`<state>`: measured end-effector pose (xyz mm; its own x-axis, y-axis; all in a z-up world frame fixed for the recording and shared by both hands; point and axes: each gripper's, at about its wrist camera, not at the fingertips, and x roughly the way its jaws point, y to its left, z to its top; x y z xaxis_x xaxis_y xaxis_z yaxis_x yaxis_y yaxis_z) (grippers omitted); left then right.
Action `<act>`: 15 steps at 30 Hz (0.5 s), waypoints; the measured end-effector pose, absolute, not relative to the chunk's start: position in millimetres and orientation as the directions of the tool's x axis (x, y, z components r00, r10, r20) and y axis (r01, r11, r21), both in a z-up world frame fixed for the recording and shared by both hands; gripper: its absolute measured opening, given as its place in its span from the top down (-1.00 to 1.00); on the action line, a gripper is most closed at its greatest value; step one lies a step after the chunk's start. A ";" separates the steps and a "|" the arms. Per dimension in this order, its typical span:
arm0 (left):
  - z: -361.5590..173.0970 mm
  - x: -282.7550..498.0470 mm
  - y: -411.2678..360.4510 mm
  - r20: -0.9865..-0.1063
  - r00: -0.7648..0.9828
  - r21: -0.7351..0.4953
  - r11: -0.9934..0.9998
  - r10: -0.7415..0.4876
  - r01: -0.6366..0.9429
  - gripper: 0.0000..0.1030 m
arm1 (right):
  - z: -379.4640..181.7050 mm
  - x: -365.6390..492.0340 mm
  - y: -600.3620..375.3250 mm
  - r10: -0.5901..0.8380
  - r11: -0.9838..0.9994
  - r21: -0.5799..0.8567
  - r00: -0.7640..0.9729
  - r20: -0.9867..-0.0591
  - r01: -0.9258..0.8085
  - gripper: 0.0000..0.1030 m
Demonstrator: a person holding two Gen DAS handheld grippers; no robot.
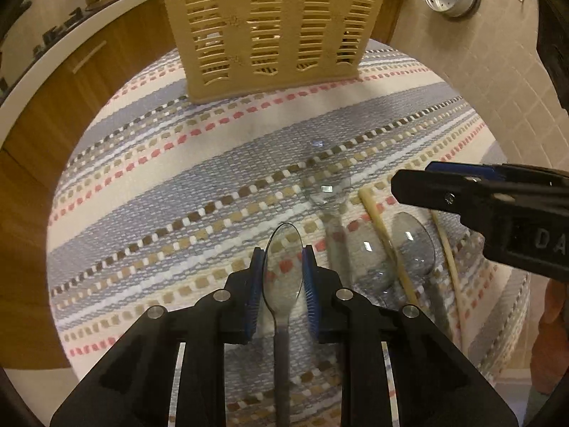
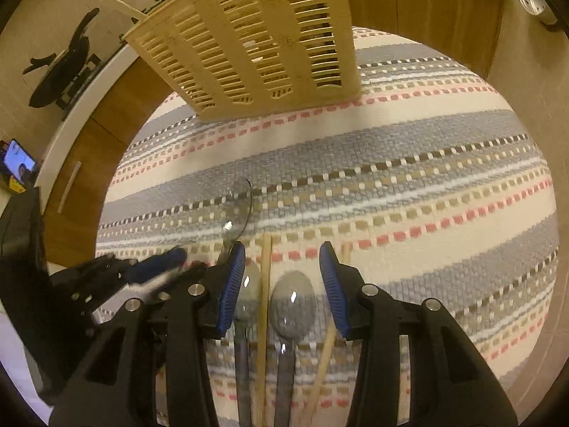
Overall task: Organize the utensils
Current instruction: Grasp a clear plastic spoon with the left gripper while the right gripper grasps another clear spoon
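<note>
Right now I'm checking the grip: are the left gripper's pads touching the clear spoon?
Touching. In the left wrist view both blue pads of the left gripper meet the edges of the clear spoon bowl, with no gap.

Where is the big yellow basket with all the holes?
The tan slotted plastic basket stands at the far edge of the striped woven mat, top centre in both views, beyond the clear plastic spoons.

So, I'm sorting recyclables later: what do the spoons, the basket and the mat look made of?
Spoons: clear, glossy plastic by the look; the mat's pattern shows through the bowls.
Basket: beige moulded plastic, matte, with slotted walls.
Mat: woven cloth with visible stripes and weave; the fibre cannot be told.
</note>
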<state>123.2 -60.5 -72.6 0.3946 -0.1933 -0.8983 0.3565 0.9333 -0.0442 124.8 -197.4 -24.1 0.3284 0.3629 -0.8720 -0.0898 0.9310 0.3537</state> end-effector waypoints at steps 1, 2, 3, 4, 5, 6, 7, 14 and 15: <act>-72.3 124.7 -58.6 -0.898 0.391 -0.056 0.933 -0.203 0.356 0.79 | -24.6 125.5 -198.0 0.354 0.934 0.346 0.331 -0.875 -0.084 0.22; -71.7 126.0 -55.2 -0.895 0.395 -0.062 0.934 -0.208 0.352 0.91 | -25.4 126.9 -199.1 0.343 0.938 0.338 0.333 -0.878 -0.075 0.22; -71.8 127.5 -51.0 -0.894 0.382 -0.092 0.931 -0.234 0.353 0.90 | -27.0 128.3 -200.1 0.342 0.938 0.339 0.330 -0.880 -0.070 0.22; -71.2 128.0 -45.1 -0.892 0.371 -0.122 0.928 -0.258 0.352 0.92 | -28.3 129.3 -200.0 0.349 0.936 0.346 0.319 -0.881 -0.070 0.22; -70.2 126.5 -39.2 -0.889 0.367 -0.142 0.925 -0.276 0.351 0.94 | -29.6 129.8 -200.3 0.356 0.933 0.351 0.312 -0.881 -0.073 0.22; -69.9 128.4 -32.0 -0.886 0.363 -0.160 0.925 -0.288 0.343 0.94 | -30.8 130.2 -198.9 0.361 0.932 0.355 0.306 -0.881 -0.078 0.22; -69.4 128.2 -25.6 -0.884 0.364 -0.168 0.926 -0.294 0.339 0.94 | -31.6 130.4 -196.4 0.364 0.931 0.355 0.301 -0.882 -0.084 0.22; -65.8 133.5 11.9 -0.879 0.354 -0.200 0.922 -0.318 0.332 0.89 | -39.9 136.7 -179.1 0.371 0.928 0.361 0.292 -0.881 -0.091 0.22; -65.8 134.5 16.4 -0.877 0.364 -0.197 0.925 -0.314 0.324 0.88 | -40.0 138.6 -176.1 0.374 0.927 0.363 0.290 -0.881 -0.093 0.22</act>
<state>134.5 16.4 -65.8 0.3641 -0.3141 -0.8768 0.3237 0.9254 -0.1970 138.6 -176.1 -40.0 0.2897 0.3736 -0.8812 -0.0928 0.9273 0.3626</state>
